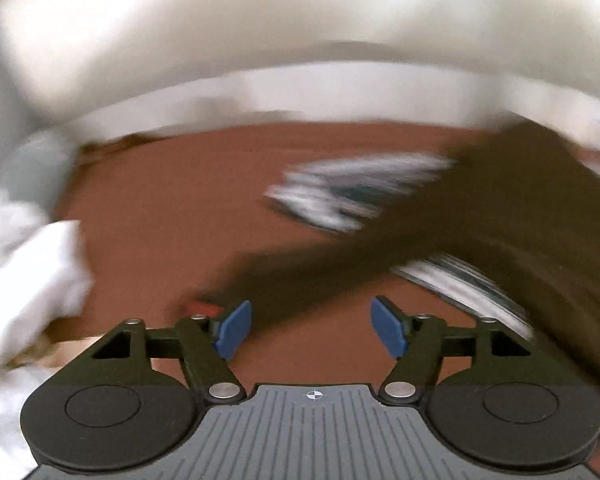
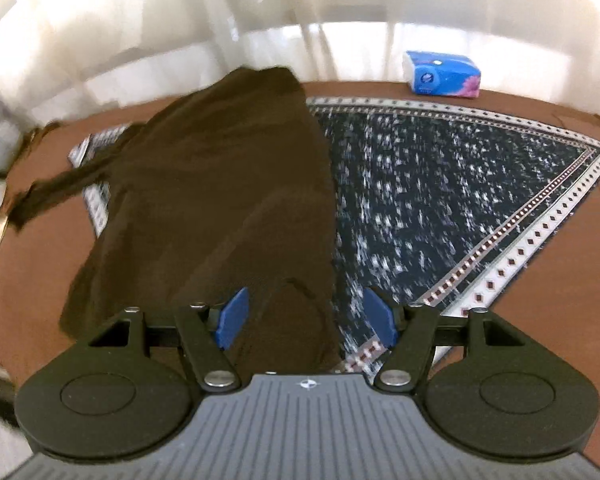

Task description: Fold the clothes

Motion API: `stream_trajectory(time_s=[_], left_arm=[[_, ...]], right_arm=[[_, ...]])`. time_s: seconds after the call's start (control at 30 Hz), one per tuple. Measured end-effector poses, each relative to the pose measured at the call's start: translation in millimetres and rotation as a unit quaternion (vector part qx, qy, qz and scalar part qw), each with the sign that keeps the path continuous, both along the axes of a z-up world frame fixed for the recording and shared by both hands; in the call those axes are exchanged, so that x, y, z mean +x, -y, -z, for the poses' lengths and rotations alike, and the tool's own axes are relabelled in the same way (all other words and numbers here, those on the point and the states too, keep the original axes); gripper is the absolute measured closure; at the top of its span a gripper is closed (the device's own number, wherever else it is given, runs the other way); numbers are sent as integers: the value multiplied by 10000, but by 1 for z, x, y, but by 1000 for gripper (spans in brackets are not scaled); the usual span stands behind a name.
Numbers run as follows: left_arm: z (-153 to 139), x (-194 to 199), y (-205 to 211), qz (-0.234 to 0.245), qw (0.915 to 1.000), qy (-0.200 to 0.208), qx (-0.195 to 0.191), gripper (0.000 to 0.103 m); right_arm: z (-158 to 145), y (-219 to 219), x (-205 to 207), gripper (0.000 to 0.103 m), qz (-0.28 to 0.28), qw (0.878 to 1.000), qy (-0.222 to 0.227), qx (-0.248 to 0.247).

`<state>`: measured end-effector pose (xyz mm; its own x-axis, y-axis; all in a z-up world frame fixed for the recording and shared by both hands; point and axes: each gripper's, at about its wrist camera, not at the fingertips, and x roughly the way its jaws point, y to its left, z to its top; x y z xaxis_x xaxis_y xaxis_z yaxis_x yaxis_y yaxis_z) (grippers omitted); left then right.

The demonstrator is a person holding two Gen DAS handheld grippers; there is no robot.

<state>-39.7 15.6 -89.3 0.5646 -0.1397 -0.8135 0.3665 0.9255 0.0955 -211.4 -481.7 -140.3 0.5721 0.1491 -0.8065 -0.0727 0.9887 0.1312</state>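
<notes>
Brown tabletop [image 2: 28,280] with a patterned cloth [image 2: 460,184] at 2 o'clock. Dark brown garment [image 2: 220,184] lies over it, running toward 11. Both the left gripper [image 1: 311,328] and right gripper [image 2: 302,318] are spread, holding nothing. Left view's blurry, so probably grab the near hem evenly with both.

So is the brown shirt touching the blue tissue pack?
Apart. The right wrist view shows the tissue pack by the far table edge, with bare tabletop and patterned cloth between it and the brown shirt.
</notes>
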Motion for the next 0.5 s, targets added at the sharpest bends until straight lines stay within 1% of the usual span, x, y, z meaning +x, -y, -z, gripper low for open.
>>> stream_trajectory(time_s=[0.07,0.1,0.17,0.23,0.27,0.3,0.37,0.4,0.43,0.47,0.5], left_arm=[[14,-38,33,713,9971,-251,34,24],[22,-57,50,1061,9936,-372,71,24],[40,-90,76,1530,9863,-594,128,24],[58,-115,98,1807,9797,-858,109,24],[66,-124,108,1942,9761,-954,181,24],[73,-133,118,2071,9724,-1044,254,24],[81,-148,132,2174,9695,-1056,404,24],[84,-152,136,2192,9687,-1091,403,24],[85,-153,139,2189,9685,-1114,410,24],[87,-155,142,2186,9683,-1134,419,24],[88,-155,145,2177,9688,-1104,442,24]], right_arm=[[9,1,-8,34,-284,9991,-233,-227],[15,1,-12,34,-431,9977,-386,-339],[21,2,-21,34,-651,9951,-535,-517],[27,1,-29,34,-940,9903,-682,-764],[31,-3,-32,34,-1141,9855,-761,-1002],[36,-8,-34,34,-1366,9787,-842,-1280],[46,-17,-34,34,-1753,9629,-1000,-1793],[45,-18,-34,34,-1832,9595,-961,-1914],[42,-15,-35,34,-1859,9604,-858,-1890],[37,-10,-35,34,-1856,9655,-749,-1664],[31,-5,-31,34,-1831,9721,-663,-1309]])
